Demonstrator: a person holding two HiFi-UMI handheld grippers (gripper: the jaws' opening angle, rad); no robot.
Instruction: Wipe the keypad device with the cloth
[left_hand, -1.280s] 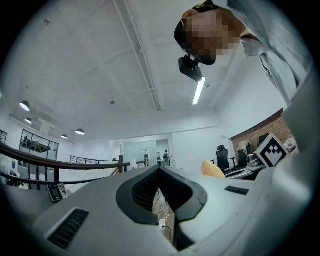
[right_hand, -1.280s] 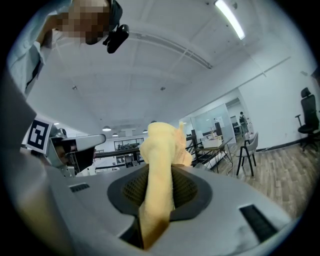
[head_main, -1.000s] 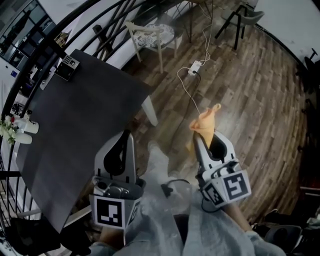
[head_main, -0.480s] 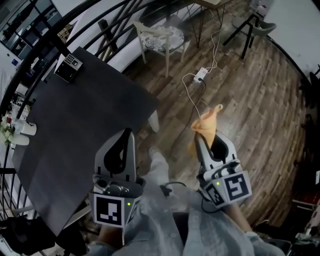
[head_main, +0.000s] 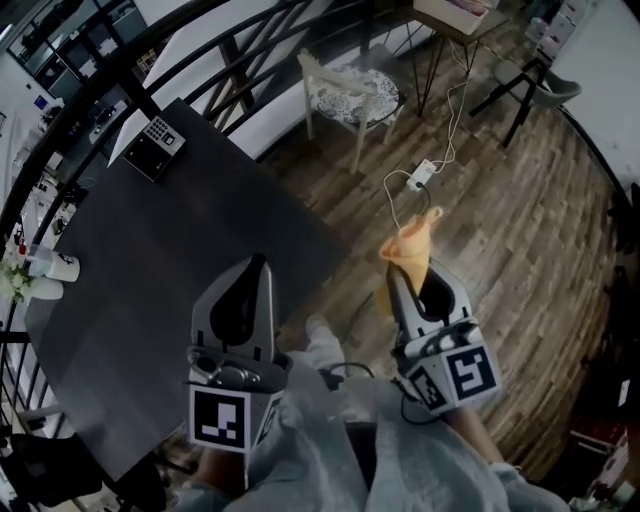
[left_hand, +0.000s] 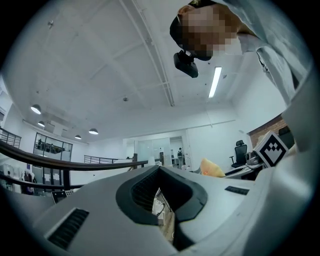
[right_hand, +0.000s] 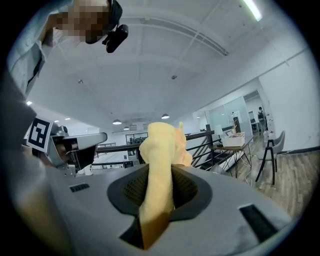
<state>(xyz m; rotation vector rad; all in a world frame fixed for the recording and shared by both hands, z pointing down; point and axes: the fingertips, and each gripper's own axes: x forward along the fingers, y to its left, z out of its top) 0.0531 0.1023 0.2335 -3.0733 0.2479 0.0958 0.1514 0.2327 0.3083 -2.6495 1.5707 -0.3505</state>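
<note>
The keypad device (head_main: 153, 146) lies at the far corner of the dark table (head_main: 170, 270), well away from both grippers. My right gripper (head_main: 413, 277) is held close to the body over the wooden floor, shut on a yellow cloth (head_main: 411, 245) that sticks up out of its jaws. In the right gripper view the cloth (right_hand: 161, 155) fills the jaws of that gripper (right_hand: 160, 175). My left gripper (head_main: 243, 295) hovers over the table's near edge, shut, with nothing in it. The left gripper (left_hand: 161, 172) points up and away, and the cloth (left_hand: 212, 168) shows to its right.
White cups and flowers (head_main: 45, 270) stand at the table's left edge. A black railing (head_main: 95, 90) runs behind the table. On the floor beyond are a white chair (head_main: 350, 85), a power strip with its cable (head_main: 422, 176) and a thin-legged side table (head_main: 455, 20).
The head view has swung, so the table, keypad device and chair now sit further right and lower. Both grippers keep their pose, and the cloth stays held.
</note>
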